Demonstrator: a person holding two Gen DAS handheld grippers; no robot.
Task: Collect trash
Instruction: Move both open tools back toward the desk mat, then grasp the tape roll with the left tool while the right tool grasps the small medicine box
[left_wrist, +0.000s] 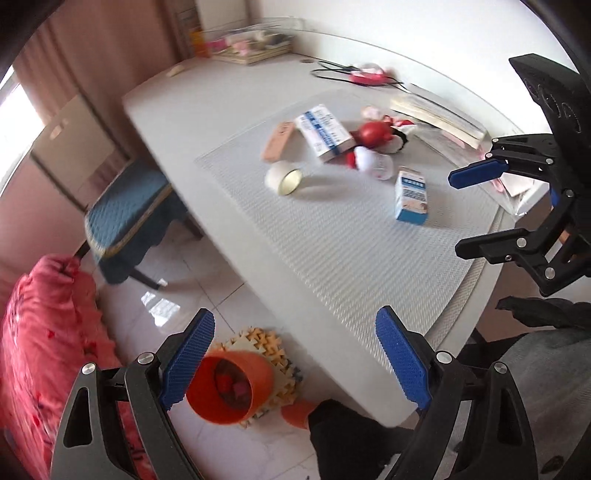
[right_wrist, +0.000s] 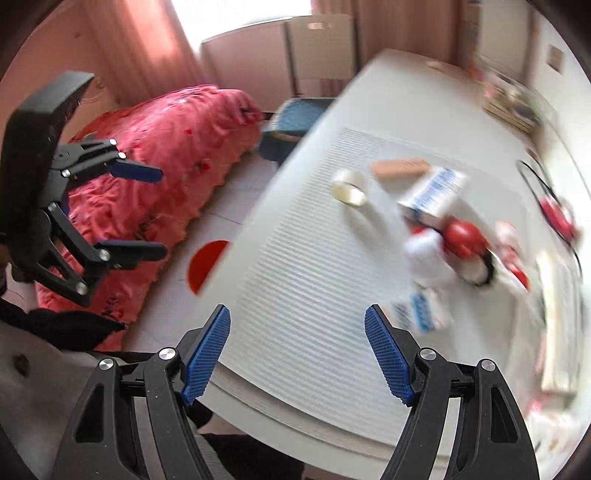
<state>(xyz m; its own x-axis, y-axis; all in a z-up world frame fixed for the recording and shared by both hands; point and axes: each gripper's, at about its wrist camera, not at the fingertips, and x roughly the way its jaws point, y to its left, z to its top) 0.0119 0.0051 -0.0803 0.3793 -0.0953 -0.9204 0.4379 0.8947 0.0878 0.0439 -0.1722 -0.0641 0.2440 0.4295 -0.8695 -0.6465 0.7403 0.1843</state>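
Note:
An orange trash bin (left_wrist: 231, 387) stands on the floor beside the white table (left_wrist: 229, 96), with scraps inside; it shows partly in the right wrist view (right_wrist: 205, 264). On the table's textured mat lie a tape roll (left_wrist: 283, 177), a small blue-white box (left_wrist: 411, 195), a larger blue-white box (left_wrist: 324, 132), a pink flat box (left_wrist: 277, 141) and red-white toys (left_wrist: 373, 136). My left gripper (left_wrist: 295, 363) is open and empty, over the table's near edge and the bin. My right gripper (right_wrist: 297, 356) is open and empty over the table's front edge; it also shows in the left wrist view (left_wrist: 480, 210).
A blue-cushioned stool (left_wrist: 129, 218) stands by the table's far side. A red quilted bed (right_wrist: 159, 158) lies to the left. A yellow foam mat (left_wrist: 266, 354) lies under the bin. Books and clutter (left_wrist: 251, 46) sit at the table's back. A cable with a red item (left_wrist: 364, 75) lies near the wall.

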